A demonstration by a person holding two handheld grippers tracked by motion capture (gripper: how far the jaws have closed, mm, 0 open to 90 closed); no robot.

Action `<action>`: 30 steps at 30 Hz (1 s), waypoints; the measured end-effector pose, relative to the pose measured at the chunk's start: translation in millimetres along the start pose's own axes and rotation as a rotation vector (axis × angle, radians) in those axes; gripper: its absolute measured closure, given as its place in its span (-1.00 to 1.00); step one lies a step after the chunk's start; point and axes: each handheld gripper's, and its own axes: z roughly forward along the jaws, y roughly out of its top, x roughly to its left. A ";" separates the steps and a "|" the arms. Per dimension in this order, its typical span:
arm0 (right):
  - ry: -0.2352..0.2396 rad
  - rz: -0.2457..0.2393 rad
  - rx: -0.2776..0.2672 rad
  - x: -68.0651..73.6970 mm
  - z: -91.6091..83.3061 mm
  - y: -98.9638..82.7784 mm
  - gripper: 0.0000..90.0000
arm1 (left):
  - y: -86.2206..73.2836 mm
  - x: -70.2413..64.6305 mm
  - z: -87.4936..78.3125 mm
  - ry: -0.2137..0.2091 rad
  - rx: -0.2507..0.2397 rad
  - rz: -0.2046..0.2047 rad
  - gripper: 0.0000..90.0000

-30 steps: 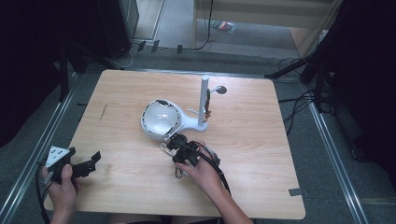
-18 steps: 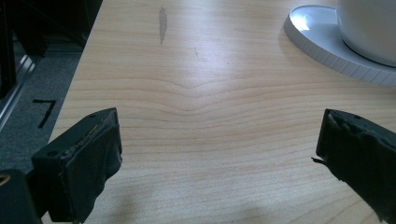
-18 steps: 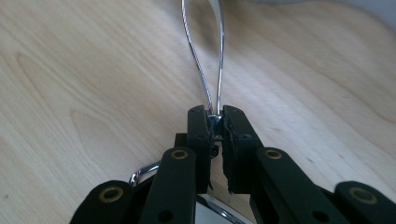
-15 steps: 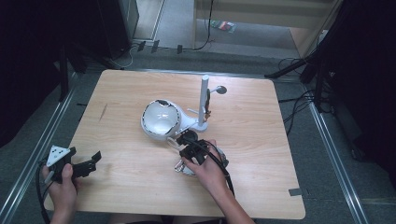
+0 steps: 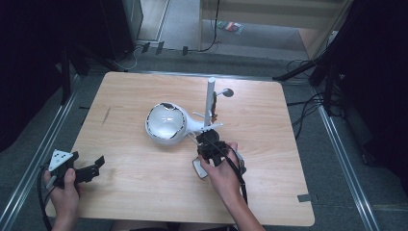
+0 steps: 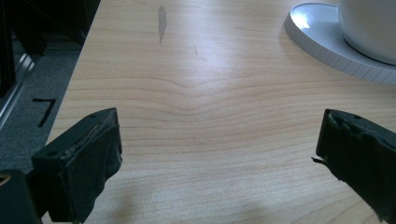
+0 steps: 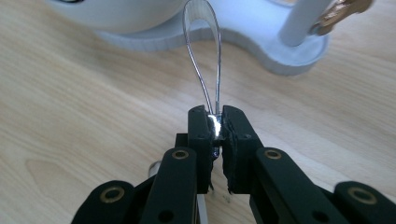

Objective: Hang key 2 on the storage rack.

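Beside the white stand (image 7: 280, 28), a thin wire loop (image 7: 205, 70) is pinched by the right gripper (image 7: 215, 122). Carrying appears underway; next, careful alignment with the stand's post (image 5: 210, 101) is probably needed. Spread jaws are seen on the left gripper (image 6: 215, 154).

White stand (image 5: 192, 126), pale wood-grain table (image 5: 269, 130), black gripper (image 7: 215, 122)

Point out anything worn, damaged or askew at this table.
The black padding on the left gripper looks frayed and ragged, especially on the far jaw's edge. The right gripper holds a thin metal loop neatly; nothing spilled.
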 end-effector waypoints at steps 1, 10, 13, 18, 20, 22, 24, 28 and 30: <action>-0.003 0.005 -0.010 -1.1 -1.9 -0.1 0.86 | 0.0 0.0 0.1 0.000 0.000 0.000 -0.99; -0.042 0.014 -0.133 -1.7 -17.5 -2.5 0.86 | 0.0 -0.3 0.3 0.001 0.002 0.001 -0.99; -0.053 0.014 -0.189 -1.0 -23.2 -4.0 0.86 | 0.0 -0.3 0.4 0.001 0.000 0.001 -0.99; -0.056 0.008 -0.267 -0.7 -31.4 -6.1 0.86 | 0.1 0.1 0.3 -0.002 0.000 -0.005 -0.99; -0.054 0.011 -0.291 -0.2 -34.2 -6.6 0.86 | 0.1 0.3 0.1 -0.001 0.001 -0.006 -0.99; -0.055 0.008 -0.313 -0.3 -37.1 -6.8 0.86 | 0.2 0.5 0.1 -0.003 0.003 -0.003 -0.99; -0.059 0.012 -0.340 -0.4 -39.8 -7.4 0.86 | 0.3 0.5 0.2 -0.003 0.004 -0.003 -0.99; -0.067 0.012 -0.382 -1.0 -43.5 -8.6 0.86 | 0.3 0.4 0.3 -0.003 0.001 -0.006 -0.99; -0.066 0.013 -0.406 -1.4 -45.6 -9.4 0.86 | 0.2 0.3 0.3 -0.003 0.001 -0.005 -0.99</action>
